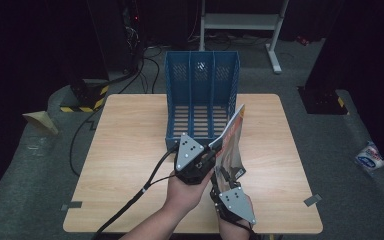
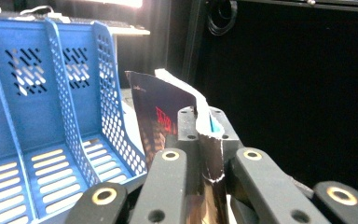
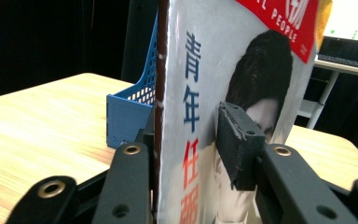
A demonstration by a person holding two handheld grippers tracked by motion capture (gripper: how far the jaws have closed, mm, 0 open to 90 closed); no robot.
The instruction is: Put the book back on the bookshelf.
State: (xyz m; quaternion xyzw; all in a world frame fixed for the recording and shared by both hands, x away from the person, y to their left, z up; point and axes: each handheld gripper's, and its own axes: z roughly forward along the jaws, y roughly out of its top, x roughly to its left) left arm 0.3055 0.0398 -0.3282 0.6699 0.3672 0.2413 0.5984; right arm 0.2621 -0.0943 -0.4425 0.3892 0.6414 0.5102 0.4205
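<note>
Magazine (image 1: 230,145) is held upright above the counter (image 1: 130,150), pinched by both tools: the right tool (image 3: 191,140) is shut on its cover, the left tool (image 2: 205,144) shut on its thin edge. Pages could be bent or torn if the tools are pulled apart. Just ahead, the blue rack (image 1: 201,95) wall could be bumped. Open slots are seen beyond.

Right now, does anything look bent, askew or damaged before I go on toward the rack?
Yes: the magazine, clamped by the left claw and the right claw, is held tilted beside the blue file rack, and its top edge curls over in the left gripper view. Its spine looks scuffed white. The rack itself stands straight.
</note>
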